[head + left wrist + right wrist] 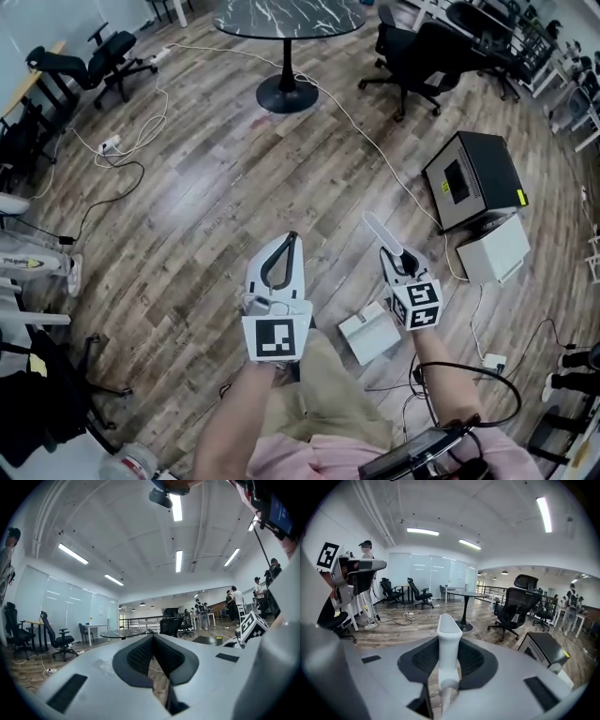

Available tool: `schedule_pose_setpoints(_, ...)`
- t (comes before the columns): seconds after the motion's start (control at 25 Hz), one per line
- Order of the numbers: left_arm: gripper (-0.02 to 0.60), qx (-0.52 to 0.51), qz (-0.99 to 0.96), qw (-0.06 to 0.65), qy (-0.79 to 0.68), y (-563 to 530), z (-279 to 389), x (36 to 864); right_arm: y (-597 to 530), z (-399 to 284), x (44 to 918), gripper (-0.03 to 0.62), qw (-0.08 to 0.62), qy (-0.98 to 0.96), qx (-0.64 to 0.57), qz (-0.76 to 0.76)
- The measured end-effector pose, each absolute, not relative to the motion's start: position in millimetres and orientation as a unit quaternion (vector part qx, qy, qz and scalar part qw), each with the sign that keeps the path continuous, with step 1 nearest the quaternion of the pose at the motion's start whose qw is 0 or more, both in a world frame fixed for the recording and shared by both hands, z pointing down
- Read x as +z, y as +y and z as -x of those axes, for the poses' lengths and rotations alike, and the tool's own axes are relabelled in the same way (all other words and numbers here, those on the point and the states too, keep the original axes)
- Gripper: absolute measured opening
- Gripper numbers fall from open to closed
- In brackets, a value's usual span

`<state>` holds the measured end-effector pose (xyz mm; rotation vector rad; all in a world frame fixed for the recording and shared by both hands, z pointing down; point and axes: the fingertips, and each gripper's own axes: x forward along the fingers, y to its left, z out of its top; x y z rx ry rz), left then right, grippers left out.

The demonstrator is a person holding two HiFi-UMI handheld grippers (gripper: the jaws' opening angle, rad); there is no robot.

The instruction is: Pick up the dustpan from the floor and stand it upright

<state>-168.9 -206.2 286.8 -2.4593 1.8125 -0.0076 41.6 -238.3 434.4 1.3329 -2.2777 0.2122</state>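
Pale wood planking [206, 206] is filling most of the head view, with a dark marble table [286, 14] sitting at the top centre, office chairs [422, 47] standing at the upper right, and a black box [473, 178] lying at the right edge. A white cable [375, 150] is running down across the boards towards that box. Lower down, right of centre, the white dustpan [369, 336] is showing as what looks like its pan, low and close to the person's leg. Whether it is touching the floor cannot be made out. Its handle [449, 634] is rising through the right gripper [396, 258], whose jaws are pinching it from both sides partway along its length, so the free tip is pointing towards the upper left. The left gripper [292, 240] is hanging just left of centre with its jaws pressed together on nothing. To finish well, the person is probably needing to bring the handle fully vertical and settle the pan's base flat on the boards. The pinch should be loosening only once the dustpan is bearing its own weight. A grip this high is likely giving the pan room to swing, so a slow descent is the safer choice. The idle left gripper could be steadying the handle if it starts to tip, and the landing spot should be keeping clear of the cable.
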Motion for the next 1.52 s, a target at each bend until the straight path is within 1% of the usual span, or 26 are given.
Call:
schedule_pose_setpoints(0.2, 0.009, -0.015, 0.809, 0.065, 0.584, -179, 160, 257, -206, -54, 425, 0.103, 0.257, -0.83, 0.079, -0.488)
schedule_pose_setpoints(0.36, 0.009, -0.017, 0.807, 0.067, 0.586, -165, 156, 240, -193, -63, 420, 0.103, 0.264, -0.83, 0.084, -0.485)
schedule_pose_setpoints(0.48, 0.009, -0.014, 0.805, 0.062, 0.59, -157, 151, 233, -186, -69, 417, 0.103, 0.262, -0.833, 0.082, -0.481)
schedule_pose_setpoints(0.6, 0.009, -0.022, 0.805, 0.074, 0.588, -149, 142, 230, -178, -73, 415, 0.103, 0.256, -0.837, 0.077, -0.477)
schedule_pose_setpoints(0.96, 0.009, -0.023, 0.796, 0.088, 0.599, -108, 99, 211, -137, -100, 410, 0.104, 0.246, -0.852, 0.066, -0.457)
schedule_pose_setpoints(1.08, 0.009, -0.023, 0.792, 0.083, 0.604, -89, 79, 203, -120, -115, 407, 0.104, 0.246, -0.855, 0.067, -0.451)
schedule_pose_setpoints(1.24, 0.009, -0.019, 0.787, 0.073, 0.612, -62, 58, 192, -96, -125, 401, 0.114, 0.247, -0.861, 0.052, -0.442)
schedule_pose_setpoints(1.4, 0.009, -0.023, 0.784, 0.075, 0.615, -40, 36, 186, -81, -143, 393, 0.12, 0.234, -0.861, 0.048, -0.449)
schedule_pose_setpoints(1.52, 0.009, -0.023, 0.782, 0.075, 0.619, -24, 26, 181, -68, -152, 387, 0.138, 0.227, -0.862, 0.049, -0.451)
